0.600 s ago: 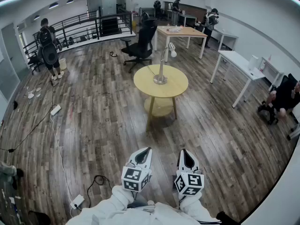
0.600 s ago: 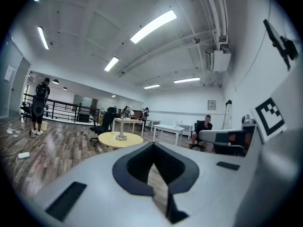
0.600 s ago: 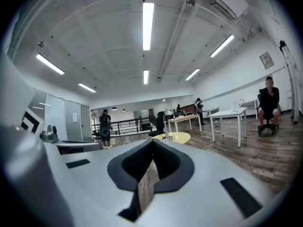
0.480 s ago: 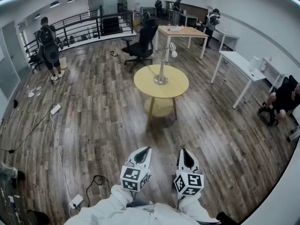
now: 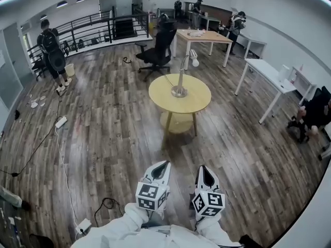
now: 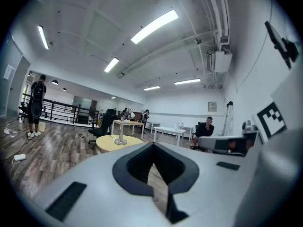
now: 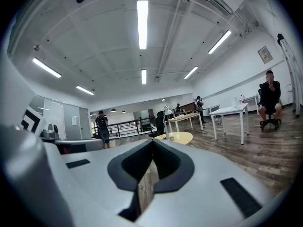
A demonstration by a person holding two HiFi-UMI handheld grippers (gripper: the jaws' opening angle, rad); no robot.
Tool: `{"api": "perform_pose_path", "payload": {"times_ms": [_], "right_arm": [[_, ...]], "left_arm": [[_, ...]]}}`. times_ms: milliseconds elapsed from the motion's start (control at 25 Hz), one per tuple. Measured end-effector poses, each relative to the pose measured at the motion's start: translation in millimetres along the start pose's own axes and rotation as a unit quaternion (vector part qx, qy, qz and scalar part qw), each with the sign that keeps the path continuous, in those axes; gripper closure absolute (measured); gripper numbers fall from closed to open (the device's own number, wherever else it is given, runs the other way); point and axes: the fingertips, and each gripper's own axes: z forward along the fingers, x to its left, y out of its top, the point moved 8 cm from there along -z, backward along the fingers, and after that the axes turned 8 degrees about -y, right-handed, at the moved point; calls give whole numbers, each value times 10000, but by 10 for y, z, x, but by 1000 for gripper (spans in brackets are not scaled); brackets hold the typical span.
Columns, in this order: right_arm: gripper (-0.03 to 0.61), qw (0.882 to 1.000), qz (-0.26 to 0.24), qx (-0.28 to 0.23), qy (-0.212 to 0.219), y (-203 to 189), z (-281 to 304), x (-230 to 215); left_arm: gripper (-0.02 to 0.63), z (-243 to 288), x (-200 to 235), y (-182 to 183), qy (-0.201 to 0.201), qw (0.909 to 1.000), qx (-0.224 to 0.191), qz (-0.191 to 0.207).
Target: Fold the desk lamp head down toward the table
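A dark plank floor [image 5: 103, 112] runs across an open office. At the far left a person with a backpack [image 5: 50, 48] stands by a black railing [image 5: 98, 29]. Nearer on that side, a white power strip [image 5: 61, 121] and loose cables lie on the floor.

In the middle of the room a black office chair [image 5: 158, 48] stands just beyond a round yellow desk [image 5: 199, 98]. The desk lamp [image 5: 181, 79] stands on this desk with its base near the centre, its stem upright and its head [image 5: 194, 61] raised at the top. Beyond it is a rectangular wooden desk [image 5: 204, 35], and white desks [image 5: 266, 70] line the right wall. A seated person [image 5: 313, 115] is at the far right.

At the near edge, the left gripper [image 5: 164, 165] and right gripper [image 5: 202, 167] sit side by side, well apart from the lamp. Each gripper's jaws are clenched together with nothing between them.

Compared with half a second ago, the round desk and lamp sit slightly further right and lower in the head view. The lamp's pose is unchanged. The grippers keep the same spot, and their jaws are closed as before.
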Motion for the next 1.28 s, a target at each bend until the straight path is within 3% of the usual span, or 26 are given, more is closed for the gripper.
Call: {"api": "perform_pose_path", "payload": {"times_ms": [800,1280], "right_arm": [[566,9999,26,-132,-94,328,1941,157],[566,9995,63,-33,-312,376,2816,78]], "left_arm": [[614,1373,1356,403,-281,9996,36,67],[614,2031,1959,439,-375,9991,208,2]]}}
